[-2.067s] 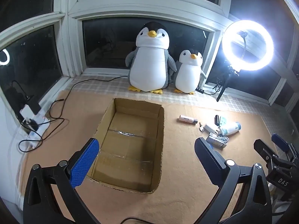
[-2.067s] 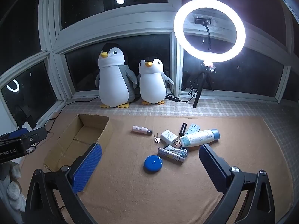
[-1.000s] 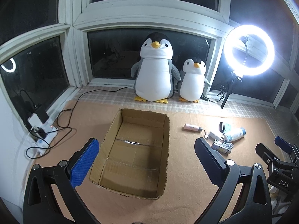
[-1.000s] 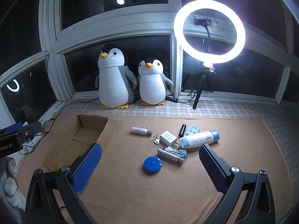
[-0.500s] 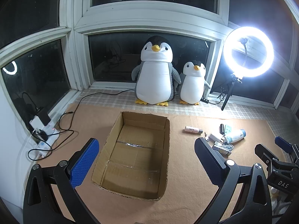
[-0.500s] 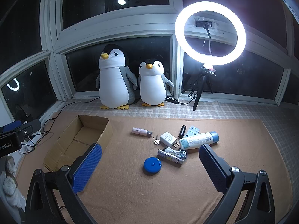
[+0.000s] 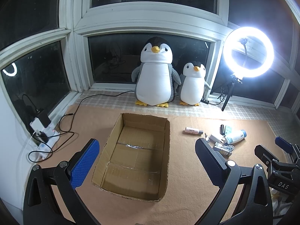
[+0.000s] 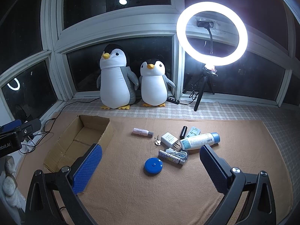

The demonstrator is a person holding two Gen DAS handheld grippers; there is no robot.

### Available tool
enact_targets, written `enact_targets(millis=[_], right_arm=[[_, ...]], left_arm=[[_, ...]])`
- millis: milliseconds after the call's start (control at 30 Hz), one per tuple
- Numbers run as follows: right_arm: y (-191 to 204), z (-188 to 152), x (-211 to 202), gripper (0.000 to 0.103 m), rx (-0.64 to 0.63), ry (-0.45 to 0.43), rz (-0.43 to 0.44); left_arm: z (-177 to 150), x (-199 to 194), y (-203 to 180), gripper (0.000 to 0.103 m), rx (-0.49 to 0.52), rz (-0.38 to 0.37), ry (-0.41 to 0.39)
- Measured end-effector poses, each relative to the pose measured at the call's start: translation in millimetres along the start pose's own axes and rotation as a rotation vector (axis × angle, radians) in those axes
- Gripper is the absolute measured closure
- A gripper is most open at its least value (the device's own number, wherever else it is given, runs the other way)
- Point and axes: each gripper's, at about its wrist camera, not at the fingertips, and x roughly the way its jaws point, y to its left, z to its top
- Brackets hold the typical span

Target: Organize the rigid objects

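Left wrist view: left gripper point(image 7: 146, 161) held high over the cardboard box point(image 7: 165, 168), jaws spread wide, nothing between them; box open-topped and bare inside, resting on the tan mat point(image 7: 187, 196). Small items clustered well to the right of the box — pink tube point(image 7: 193, 130), white bottle point(image 7: 235, 136) and others partly hidden behind the right-hand finger. Best kept parked above the box, clear of its rim, leaving the approach lane free. Right wrist view: right gripper point(image 8: 150, 165) likewise wide and empty, aimed at the cluster. Blue round disc point(image 8: 153, 166) lying nearest and apart from the rest, hence the likely first pick. Patterned stick point(image 8: 170, 156) touching a coiled white cable point(image 8: 181, 153); white charger point(image 8: 169, 138) just beside keys point(image 8: 157, 141) and the white bottle point(image 8: 199, 141); black cylinder point(image 8: 183, 132) behind. For the disc: descend straight down, straddle its edges, close only once both pads flank the rim — low profile, so risk of scraping the mat. Afterwards, lift clear before crossing to the cardboard box point(image 8: 78, 140).
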Motion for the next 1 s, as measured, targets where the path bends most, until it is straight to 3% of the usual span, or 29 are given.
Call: enact_targets(millis=[167,333,500,600,700,867,1000], right_arm=[[0,-1,1,0.001,0.000,0.006,0.000],[-1,-2,3,0.001,0.000,0.014,-0.002],[-6,-3,8,0.001,0.007,0.032,0.003],[-10,-6,13,0.001,0.007,0.044,-0.006],[-17,-11,18,0.001,0.019,0.056,-0.013],[-30,-20,28,0.001,0.046,0.068,-0.031],[-42,-27,41,0.001,0.061,0.111,-0.048]], left_arm=[[-2,3,0,0.002,0.002,-0.001,0.010],[-7,12,3,0.013,-0.003,0.004,0.040],[-19,32,17,0.038,-0.028,0.001,0.110],[-29,55,35,0.070,-0.071,-0.002,0.194],[-44,79,56,0.086,-0.105,0.028,0.269],[-64,109,87,0.091,-0.122,0.113,0.338],[-76,128,95,0.091,-0.132,0.097,0.404]])
